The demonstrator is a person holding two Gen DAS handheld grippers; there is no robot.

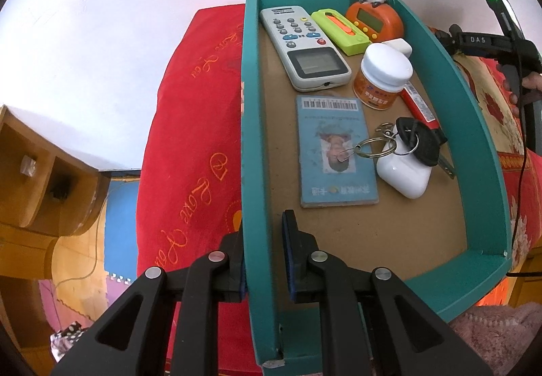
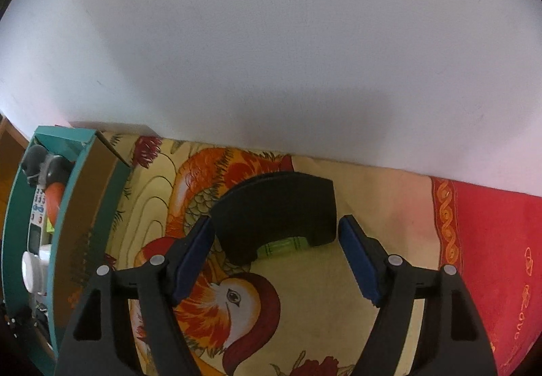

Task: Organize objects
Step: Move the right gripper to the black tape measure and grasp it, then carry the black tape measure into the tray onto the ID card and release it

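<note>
The left gripper (image 1: 262,250) clamps the teal cardboard tray's (image 1: 252,125) side wall; inside lie one grey remote (image 1: 303,45), one blue card (image 1: 335,152), one white bottle (image 1: 384,76). The right gripper (image 2: 276,255) stands open around one black curved block (image 2: 276,211) on the bedspread (image 2: 389,200).

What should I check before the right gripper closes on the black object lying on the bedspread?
1. Left gripper clamped on the teal tray wall: ok.
2. Right gripper open: ok.
3. Black object between the pads: not ok, it lies just beyond the tips.
4. Bedspread around it free of other items: ok.
5. Bare tray floor left near the blue card: ok.
6. Object's grip faces: cannot tell.
</note>
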